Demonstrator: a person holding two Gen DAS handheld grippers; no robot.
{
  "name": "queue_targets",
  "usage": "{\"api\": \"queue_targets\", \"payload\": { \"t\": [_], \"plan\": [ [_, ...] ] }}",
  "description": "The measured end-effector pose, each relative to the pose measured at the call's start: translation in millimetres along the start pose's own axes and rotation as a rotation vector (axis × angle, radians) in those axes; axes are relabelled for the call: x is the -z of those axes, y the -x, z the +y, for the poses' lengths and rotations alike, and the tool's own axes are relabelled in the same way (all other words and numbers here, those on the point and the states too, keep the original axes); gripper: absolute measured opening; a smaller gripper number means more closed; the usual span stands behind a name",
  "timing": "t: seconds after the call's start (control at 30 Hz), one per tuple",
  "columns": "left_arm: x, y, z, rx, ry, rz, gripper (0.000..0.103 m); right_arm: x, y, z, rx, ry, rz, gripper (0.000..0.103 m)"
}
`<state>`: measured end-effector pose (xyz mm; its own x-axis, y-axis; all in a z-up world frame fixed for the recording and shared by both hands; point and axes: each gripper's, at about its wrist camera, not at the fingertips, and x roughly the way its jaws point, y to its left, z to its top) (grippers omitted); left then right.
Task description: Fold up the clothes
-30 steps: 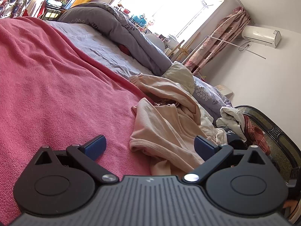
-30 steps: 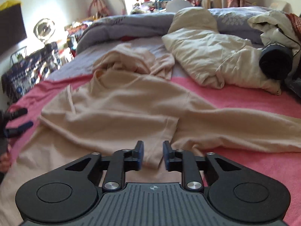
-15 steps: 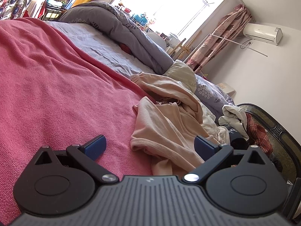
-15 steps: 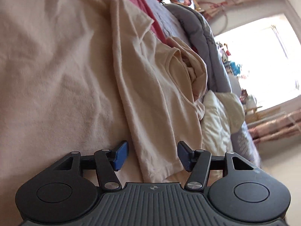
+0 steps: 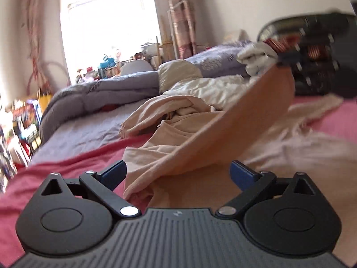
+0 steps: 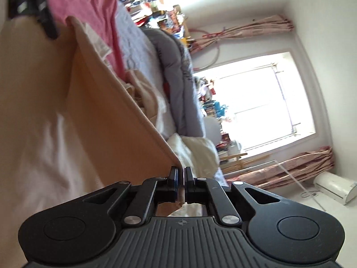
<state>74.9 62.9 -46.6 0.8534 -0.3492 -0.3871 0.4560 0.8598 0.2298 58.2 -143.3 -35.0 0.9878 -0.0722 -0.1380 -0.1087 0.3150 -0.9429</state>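
Beige cotton garment (image 5: 234,131) lies spread over the pink blanket (image 5: 67,167) on the bed, one edge lifted into a taut sloping band. Right gripper (image 6: 180,176) — rolled onto its side — has its jaws pinched together on a corner of that raised edge. Left gripper (image 5: 178,174) hovers low over the garment's near hem, jaws spread wide and holding nothing. Grey quilt (image 5: 93,96) and cream bedding (image 5: 207,89) lie behind — near the window (image 5: 107,22).
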Motion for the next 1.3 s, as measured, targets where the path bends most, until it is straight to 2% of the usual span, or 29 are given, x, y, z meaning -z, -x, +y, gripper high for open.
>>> {"api": "queue_targets", "payload": {
  "t": [0.03, 0.17, 0.27, 0.43, 0.53, 0.6, 0.67, 0.73, 0.83, 0.9, 1.03, 1.13, 1.2, 1.27, 1.3],
  "plan": [
    [-3, -5, -8, -0.018, -0.044, 0.011, 0.100, -1, 0, -7, 0.033, -0.006, -0.012, 0.006],
    [-17, -29, -4, -0.098, 0.018, 0.064, 0.100, -2, 8, -41, 0.176, -0.064, -0.070, 0.006],
    [-25, -46, 2, -0.185, 0.047, 0.086, 0.100, 0, 16, -60, 0.220, -0.084, -0.091, 0.006],
    [-20, -79, 3, -0.354, -0.019, 0.182, 0.096, 19, 12, -51, 0.170, -0.041, -0.040, 0.006],
    [-13, -82, 9, -0.481, -0.046, 0.203, 0.095, 26, -6, -46, 0.168, -0.057, -0.012, 0.006],
    [-9, -74, 21, -0.516, -0.016, 0.190, 0.095, 28, -16, -50, 0.195, -0.101, -0.017, 0.006],
    [-3, -66, 31, -0.518, 0.004, 0.186, 0.096, 29, -5, -51, 0.223, -0.161, -0.086, 0.006],
    [6, -64, 32, -0.499, -0.005, 0.222, 0.096, 38, 4, -32, 0.142, -0.152, -0.079, 0.006],
    [19, -63, 29, -0.458, -0.034, 0.273, 0.096, 61, 12, 18, -0.071, -0.120, 0.013, 0.006],
    [21, -61, 26, -0.447, -0.056, 0.275, 0.096, 73, 21, 45, -0.186, -0.099, 0.069, 0.006],
    [22, -65, 24, -0.431, -0.060, 0.287, 0.096, 86, 35, 62, -0.350, -0.119, 0.150, 0.006],
    [23, -67, 24, -0.430, -0.061, 0.292, 0.096, 91, 31, 56, -0.476, -0.194, 0.200, 0.007],
    [22, -67, 25, -0.428, -0.061, 0.292, 0.096, 96, 29, 43, -0.536, -0.291, 0.218, 0.011],
    [21, -65, 26, -0.417, -0.058, 0.291, 0.096, 98, 15, 17, -0.583, -0.469, 0.232, 0.020],
    [20, -63, 26, -0.408, -0.057, 0.290, 0.096, 103, 8, 3, -0.588, -0.569, 0.242, 0.029]
  ]
}}
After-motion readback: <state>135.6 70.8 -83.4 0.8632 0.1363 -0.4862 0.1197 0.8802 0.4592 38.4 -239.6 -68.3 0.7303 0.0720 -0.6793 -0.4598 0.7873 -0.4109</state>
